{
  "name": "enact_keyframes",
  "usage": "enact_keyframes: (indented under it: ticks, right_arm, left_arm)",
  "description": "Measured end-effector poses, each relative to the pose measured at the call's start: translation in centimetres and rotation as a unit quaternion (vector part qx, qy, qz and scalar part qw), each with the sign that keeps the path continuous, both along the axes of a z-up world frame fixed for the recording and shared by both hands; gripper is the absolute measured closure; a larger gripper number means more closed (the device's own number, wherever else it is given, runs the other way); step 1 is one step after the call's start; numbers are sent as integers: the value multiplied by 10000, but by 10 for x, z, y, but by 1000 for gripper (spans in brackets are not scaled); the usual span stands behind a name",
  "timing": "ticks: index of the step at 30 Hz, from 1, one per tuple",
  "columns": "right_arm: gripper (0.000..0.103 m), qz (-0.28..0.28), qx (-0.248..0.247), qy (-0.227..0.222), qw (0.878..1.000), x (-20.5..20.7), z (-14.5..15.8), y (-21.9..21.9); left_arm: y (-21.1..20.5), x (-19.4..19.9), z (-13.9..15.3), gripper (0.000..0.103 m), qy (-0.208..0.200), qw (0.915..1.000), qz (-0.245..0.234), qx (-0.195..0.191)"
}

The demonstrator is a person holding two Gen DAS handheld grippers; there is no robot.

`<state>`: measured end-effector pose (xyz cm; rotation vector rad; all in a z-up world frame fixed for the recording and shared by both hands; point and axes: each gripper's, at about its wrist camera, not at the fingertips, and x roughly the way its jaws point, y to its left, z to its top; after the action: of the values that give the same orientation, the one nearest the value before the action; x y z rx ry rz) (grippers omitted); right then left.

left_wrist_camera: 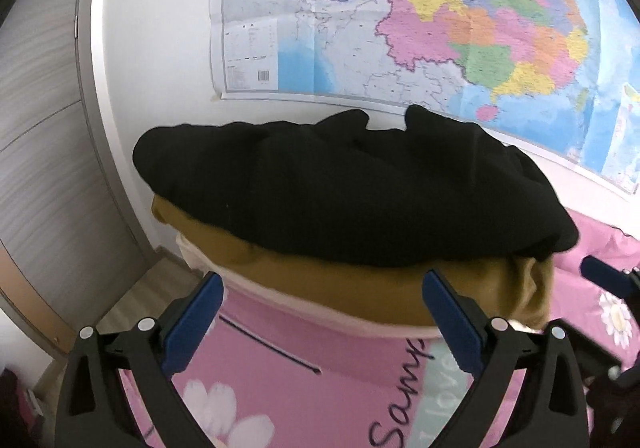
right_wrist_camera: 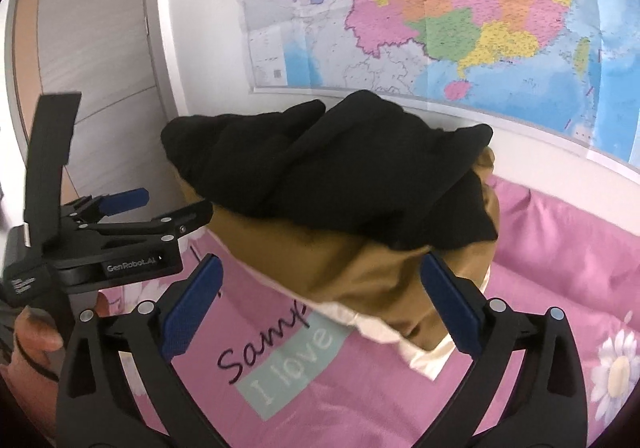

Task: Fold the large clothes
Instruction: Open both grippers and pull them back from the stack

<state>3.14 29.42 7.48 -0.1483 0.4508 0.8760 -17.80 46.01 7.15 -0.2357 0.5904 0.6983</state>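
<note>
A stack of folded clothes lies on the pink bedspread [left_wrist_camera: 300, 376] against the wall. A black garment [left_wrist_camera: 340, 188] [right_wrist_camera: 332, 176] is on top, over a tan one [left_wrist_camera: 480, 282] [right_wrist_camera: 360, 276] and a white one [left_wrist_camera: 192, 248] [right_wrist_camera: 420, 356]. My left gripper [left_wrist_camera: 322, 280] is open just short of the stack's near edge, with nothing pinched; in the right wrist view the left gripper [right_wrist_camera: 172, 204] sits at the stack's left end. My right gripper [right_wrist_camera: 320, 262] is open too, its fingers astride the tan layer's near corner without pressing it. One of its blue fingertips [left_wrist_camera: 596, 270] shows at the right edge.
A large coloured map [left_wrist_camera: 400, 8] hangs on the white wall right behind the stack. A grey wardrobe door [left_wrist_camera: 40, 128] stands at the left, with wooden floor [left_wrist_camera: 160, 280] below. A hand [right_wrist_camera: 32, 332] holds the left gripper's handle. The bedspread [right_wrist_camera: 560, 248] extends to the right.
</note>
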Motion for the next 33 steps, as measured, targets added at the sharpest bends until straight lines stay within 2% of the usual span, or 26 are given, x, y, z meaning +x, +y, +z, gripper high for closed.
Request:
enact_keyframes:
  ticks: [9,19,33]
  right_arm:
    - [6,-115,24,130,9998,-17,-15,-14]
    - [6,-189,90,118,9997,-37,-27,-29]
    - [6,-192,76,126,9997,-50,-30,-43]
  left_arm:
    - [-22,-26,0,6,-138,9999,87,-44]
    - [-48,-42,-9,6,-13,9999,128,61]
    - [-59,-57,-23,6,25,9997,210,-142]
